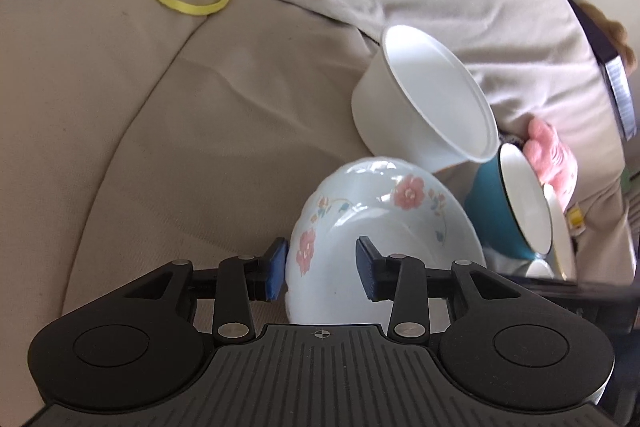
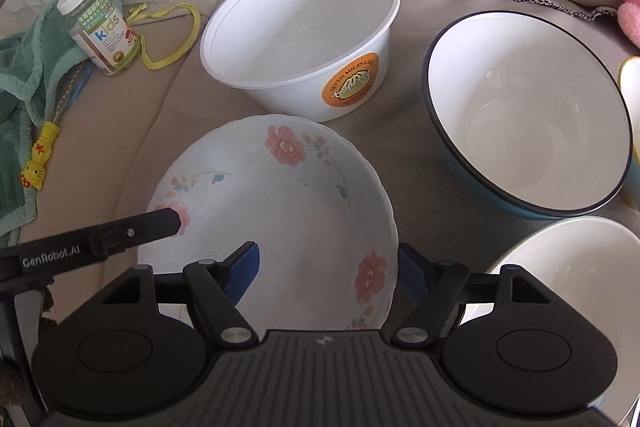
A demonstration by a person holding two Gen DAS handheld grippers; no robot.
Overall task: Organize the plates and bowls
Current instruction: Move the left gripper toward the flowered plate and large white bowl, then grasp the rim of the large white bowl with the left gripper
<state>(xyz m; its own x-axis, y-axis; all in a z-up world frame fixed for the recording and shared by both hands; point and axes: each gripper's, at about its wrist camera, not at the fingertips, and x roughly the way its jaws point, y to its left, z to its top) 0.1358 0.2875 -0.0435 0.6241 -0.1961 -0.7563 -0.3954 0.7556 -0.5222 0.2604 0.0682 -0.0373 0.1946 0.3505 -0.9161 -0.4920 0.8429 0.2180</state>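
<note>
As floral plate (image 2: 280, 211) is glazed, brittle, rim is straddled by wide jaws of L gripper (image 1: 322, 269) & R gripper (image 2: 326, 273); rim grip advised.

We record the right claw (image 2: 324, 269) spread wide over the near rim of the floral plate (image 2: 276, 215), one pad inside, the other just outside the rim. The left claw (image 2: 176, 221) reaches the plate's left edge. Beyond stand a white plastic tub (image 2: 300, 43) and a teal-walled bowl (image 2: 524, 123), well apart, on beige cloth (image 2: 400, 155).
</note>
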